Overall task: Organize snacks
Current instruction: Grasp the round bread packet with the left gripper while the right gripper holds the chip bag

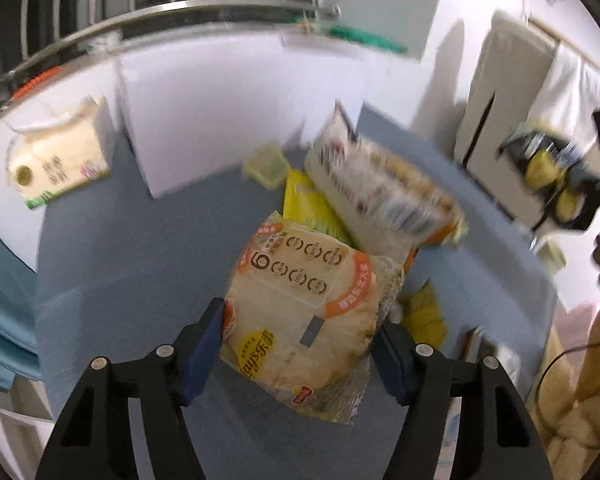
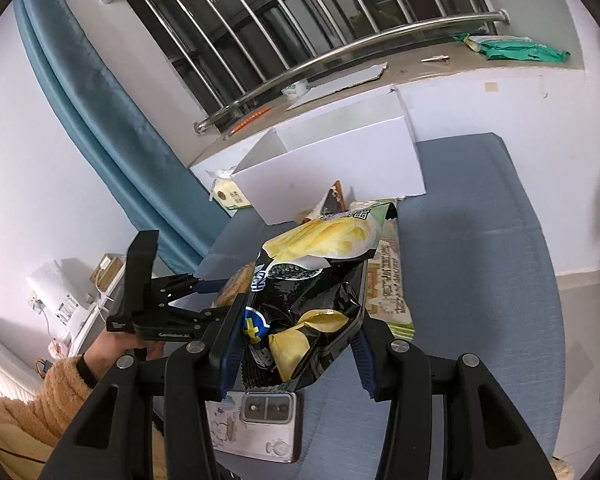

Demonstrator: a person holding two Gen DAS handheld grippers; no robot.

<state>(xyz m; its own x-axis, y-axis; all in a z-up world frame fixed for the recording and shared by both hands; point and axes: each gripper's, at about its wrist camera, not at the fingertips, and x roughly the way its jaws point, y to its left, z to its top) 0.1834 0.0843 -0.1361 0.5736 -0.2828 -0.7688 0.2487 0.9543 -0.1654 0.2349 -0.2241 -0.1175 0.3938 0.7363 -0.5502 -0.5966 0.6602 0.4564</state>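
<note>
My left gripper (image 1: pixel 300 344) is shut on a pale yellow and orange Lay's snack bag (image 1: pixel 304 304), held over the blue table (image 1: pixel 120 264). Behind it lie a yellow bag (image 1: pixel 308 208) and a striped biscuit pack (image 1: pixel 384 196), blurred. My right gripper (image 2: pixel 296 356) is shut on a black chip bag (image 2: pixel 304 312) with yellow chips printed on it, held above the table (image 2: pixel 480 280). The open white box (image 2: pixel 340 160) stands at the back; it also shows in the left wrist view (image 1: pixel 220 112). The left gripper shows in the right wrist view (image 2: pixel 168 304), at left.
A tissue pack (image 1: pixel 56 160) lies left of the box. A small yellow-green lidded tub (image 1: pixel 266 164) sits by the box. A phone (image 2: pixel 256 428) lies on the table under my right gripper. A biscuit pack (image 2: pixel 392 292) lies beneath the black bag. A windowsill with a metal rail (image 2: pixel 340 52) runs behind.
</note>
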